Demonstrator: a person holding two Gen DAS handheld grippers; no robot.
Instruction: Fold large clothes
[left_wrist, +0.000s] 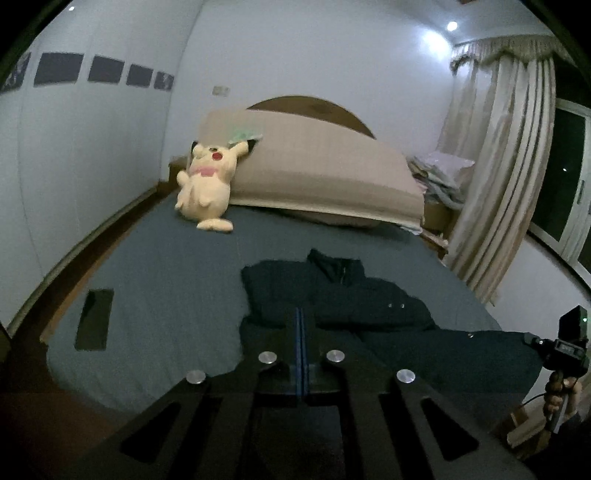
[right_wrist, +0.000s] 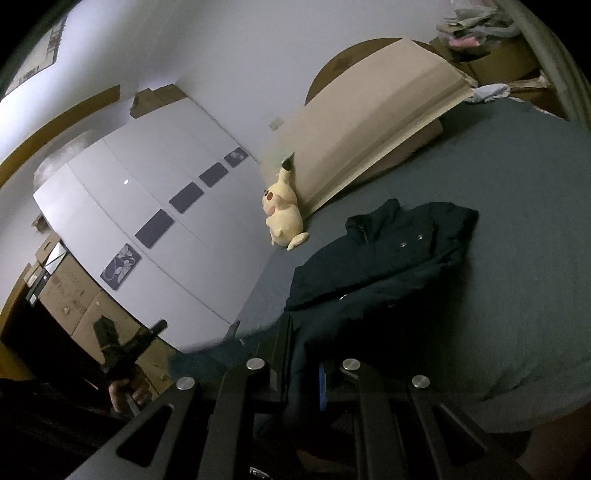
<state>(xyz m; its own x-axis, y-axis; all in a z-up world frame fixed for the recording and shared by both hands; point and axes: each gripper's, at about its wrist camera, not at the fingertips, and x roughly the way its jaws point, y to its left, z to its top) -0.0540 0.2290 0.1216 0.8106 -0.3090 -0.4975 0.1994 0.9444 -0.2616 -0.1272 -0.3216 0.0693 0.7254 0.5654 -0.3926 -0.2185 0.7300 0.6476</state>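
A dark navy jacket (left_wrist: 343, 299) with snap buttons lies spread on the blue-grey bed (left_wrist: 166, 280), collar toward the headboard. My left gripper (left_wrist: 300, 325) is shut, its fingers pressed together, over the jacket's near hem; whether cloth is pinched I cannot tell. In the right wrist view the jacket (right_wrist: 388, 254) lies ahead and its near edge runs up between the fingers of my right gripper (right_wrist: 306, 350), which is shut on that fabric. The right gripper's body also shows at the far right of the left wrist view (left_wrist: 565, 350).
A yellow plush toy (left_wrist: 207, 184) leans on a beige mattress pad (left_wrist: 317, 166) at the headboard. A dark flat phone-like object (left_wrist: 95, 319) lies on the bed's left side. Curtains (left_wrist: 509, 177) hang at the right. White wardrobe (right_wrist: 147, 206) and cardboard boxes (right_wrist: 81, 295) stand left of the bed.
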